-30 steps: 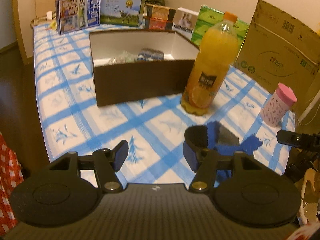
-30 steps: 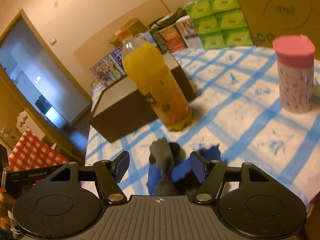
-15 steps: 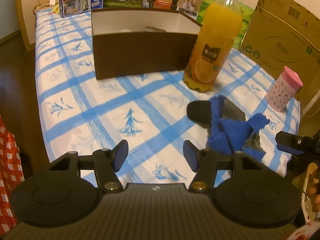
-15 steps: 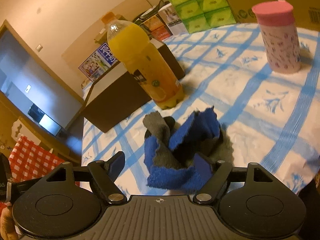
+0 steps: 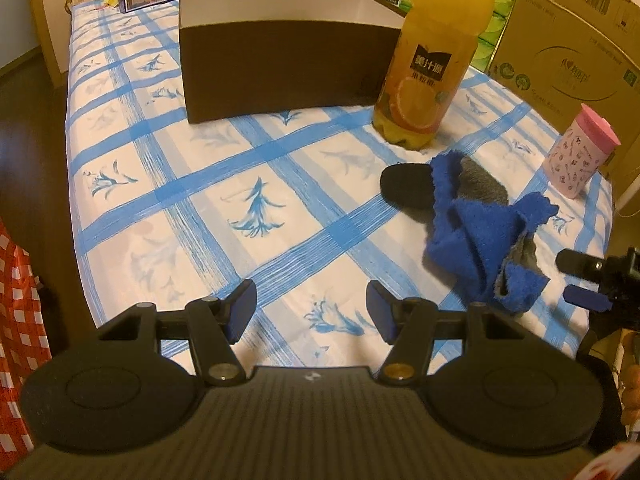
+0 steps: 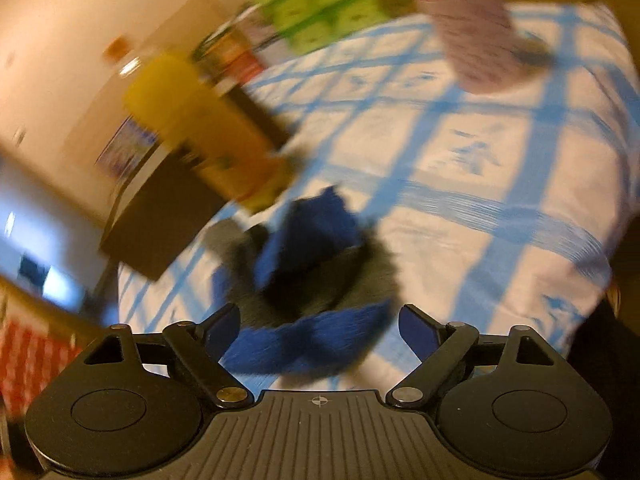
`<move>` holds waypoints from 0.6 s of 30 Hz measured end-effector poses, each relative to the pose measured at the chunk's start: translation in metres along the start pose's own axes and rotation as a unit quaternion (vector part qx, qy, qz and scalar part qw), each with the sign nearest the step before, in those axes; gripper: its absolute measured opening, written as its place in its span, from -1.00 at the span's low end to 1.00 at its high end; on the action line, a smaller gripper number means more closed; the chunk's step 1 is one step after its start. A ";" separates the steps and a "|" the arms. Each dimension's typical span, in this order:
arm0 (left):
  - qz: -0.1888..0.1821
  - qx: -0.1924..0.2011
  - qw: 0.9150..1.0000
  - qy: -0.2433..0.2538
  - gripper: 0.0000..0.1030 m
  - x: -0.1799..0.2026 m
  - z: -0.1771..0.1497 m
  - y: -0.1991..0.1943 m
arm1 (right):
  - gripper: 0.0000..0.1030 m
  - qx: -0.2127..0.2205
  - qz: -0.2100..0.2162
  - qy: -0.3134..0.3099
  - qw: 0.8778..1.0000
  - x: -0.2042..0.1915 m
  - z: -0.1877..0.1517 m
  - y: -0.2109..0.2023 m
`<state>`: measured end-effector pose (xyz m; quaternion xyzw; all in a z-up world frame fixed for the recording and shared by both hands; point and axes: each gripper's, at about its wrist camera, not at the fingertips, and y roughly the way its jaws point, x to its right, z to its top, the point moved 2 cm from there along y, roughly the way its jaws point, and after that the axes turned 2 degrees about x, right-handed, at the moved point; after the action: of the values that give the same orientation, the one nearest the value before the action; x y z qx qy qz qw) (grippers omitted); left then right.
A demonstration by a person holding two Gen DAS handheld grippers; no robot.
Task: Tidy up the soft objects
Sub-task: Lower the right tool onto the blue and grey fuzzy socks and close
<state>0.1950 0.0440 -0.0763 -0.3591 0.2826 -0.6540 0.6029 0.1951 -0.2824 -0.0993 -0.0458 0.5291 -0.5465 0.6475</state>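
A crumpled blue and grey cloth [image 5: 476, 232] lies on the checked tablecloth [image 5: 240, 160] beside a black sock [image 5: 404, 192], in front of the orange juice bottle [image 5: 428, 64]. My left gripper [image 5: 310, 308] hangs open over bare tablecloth to the left of the pile, with nothing between its fingers. In the blurred right wrist view, my right gripper [image 6: 320, 326] has its jaws opening. The blue cloth [image 6: 308, 240] lies between and just ahead of its pads, which do not press on it. The right gripper's fingertips [image 5: 580, 280] also show at the pile's right side.
An open brown box [image 5: 288, 64] stands behind the pile at the table's middle. A pink-lidded cup [image 5: 576, 152] is at the right and a cardboard carton [image 5: 568, 48] behind it. Green tissue packs [image 6: 320, 4] and books line the back. The table's edge runs along the left.
Both grippers have sunk closer to the table. The right jaws have spread wider around the blue cloth and that view has rolled and blurred. The left jaws are unchanged.
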 end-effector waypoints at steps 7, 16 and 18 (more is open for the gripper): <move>0.002 -0.001 1.000 -0.004 0.12 -0.001 0.003 0.009 | 0.29 0.003 -0.001 0.065 0.998 0.023 0.003 0.026; 0.002 -0.005 1.000 -0.004 0.12 0.000 0.003 0.017 | -0.94 0.060 0.041 0.027 0.997 0.003 0.018 0.025; 0.002 -0.005 1.000 -0.004 0.12 0.000 0.004 0.018 | -0.94 0.085 0.055 -0.015 0.995 -0.014 0.022 0.018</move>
<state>0.2090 0.0426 -0.0889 -0.3642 0.2838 -0.6502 0.6034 0.2255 -0.2757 -0.0925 0.0297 0.4728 -0.5523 0.6860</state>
